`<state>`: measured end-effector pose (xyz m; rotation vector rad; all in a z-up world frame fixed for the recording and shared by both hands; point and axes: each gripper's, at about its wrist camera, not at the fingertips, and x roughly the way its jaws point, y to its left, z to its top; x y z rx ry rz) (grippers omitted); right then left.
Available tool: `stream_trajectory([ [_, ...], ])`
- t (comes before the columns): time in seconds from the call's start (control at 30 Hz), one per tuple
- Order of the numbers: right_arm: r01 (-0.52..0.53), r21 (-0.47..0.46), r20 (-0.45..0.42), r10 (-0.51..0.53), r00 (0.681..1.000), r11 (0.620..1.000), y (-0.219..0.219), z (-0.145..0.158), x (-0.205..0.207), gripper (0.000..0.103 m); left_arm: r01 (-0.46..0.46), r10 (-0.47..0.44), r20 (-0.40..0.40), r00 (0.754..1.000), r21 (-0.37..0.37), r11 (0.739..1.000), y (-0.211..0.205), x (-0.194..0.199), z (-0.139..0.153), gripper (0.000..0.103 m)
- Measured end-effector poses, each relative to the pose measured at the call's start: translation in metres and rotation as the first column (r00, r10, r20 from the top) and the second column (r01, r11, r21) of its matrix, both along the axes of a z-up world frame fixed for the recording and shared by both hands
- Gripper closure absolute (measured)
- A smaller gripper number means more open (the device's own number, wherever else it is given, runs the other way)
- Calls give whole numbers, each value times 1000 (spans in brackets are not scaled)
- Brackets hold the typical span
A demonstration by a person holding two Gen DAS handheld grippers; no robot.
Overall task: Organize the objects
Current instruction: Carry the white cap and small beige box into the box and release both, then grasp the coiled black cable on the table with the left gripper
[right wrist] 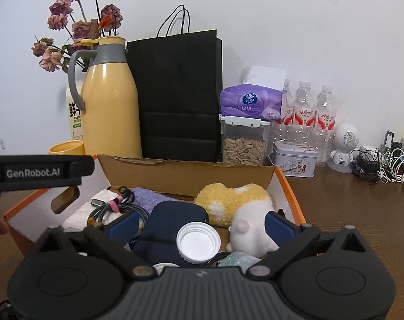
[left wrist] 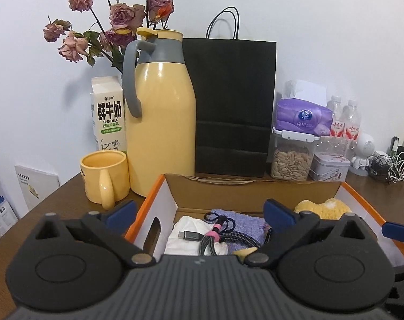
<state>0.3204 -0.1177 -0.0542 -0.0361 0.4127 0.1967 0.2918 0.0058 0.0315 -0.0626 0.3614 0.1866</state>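
An open cardboard box [left wrist: 159, 202] with orange edges stands close in front of me. Inside it lie a braided cable [left wrist: 226, 237] with a pink tie, white tissue [left wrist: 186, 242], a purple cloth [left wrist: 244, 221] and a yellow plush [left wrist: 322, 206]. My left gripper [left wrist: 200, 212] hovers open over the cable end, gripping nothing. In the right wrist view my right gripper [right wrist: 200, 224] is open above a navy case [right wrist: 172, 218] and a white lid [right wrist: 198, 240], its pads clear of both. A white plush [right wrist: 252, 229] lies beside its right finger.
Behind the box stand a yellow thermos [left wrist: 162, 122], yellow mug [left wrist: 106, 176], milk carton [left wrist: 108, 117], black paper bag [left wrist: 231, 106], seed jar [left wrist: 291, 162], tissue pack [left wrist: 303, 117] and tin [left wrist: 330, 168]. Water bottles [right wrist: 306, 112] and tangled cords [right wrist: 383, 165] sit far right.
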Motion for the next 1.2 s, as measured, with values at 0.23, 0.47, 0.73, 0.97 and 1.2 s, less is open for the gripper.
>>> stream_trajectory([
  [0.23, 1, 0, 3, -1, 1000, 1000, -1, 1, -2, 0, -7, 7, -5, 1000, -26, 1000, 4, -1, 0, 0],
  [0.47, 0, 2, 1, 0, 1000, 1000, -2, 1, -4, 0, 5, -6, -10, 1000, -37, 999, 4, -6, 1, 0],
  [0.73, -36, 0, 21, 36, 999, 999, -1, 10, -23, 0, 41, -38, 49, 998, -48, 998, 6, -33, 14, 0],
  [0.97, -88, -21, 34, 89, 995, 996, -1, 17, -49, 0, 58, -58, 21, 998, -22, 998, 12, -54, 14, 0],
  [1.2, -129, -60, -9, 128, 992, 990, 1, 10, -71, 0, 82, -81, -81, 993, 8, 997, 24, -80, 0, 0],
])
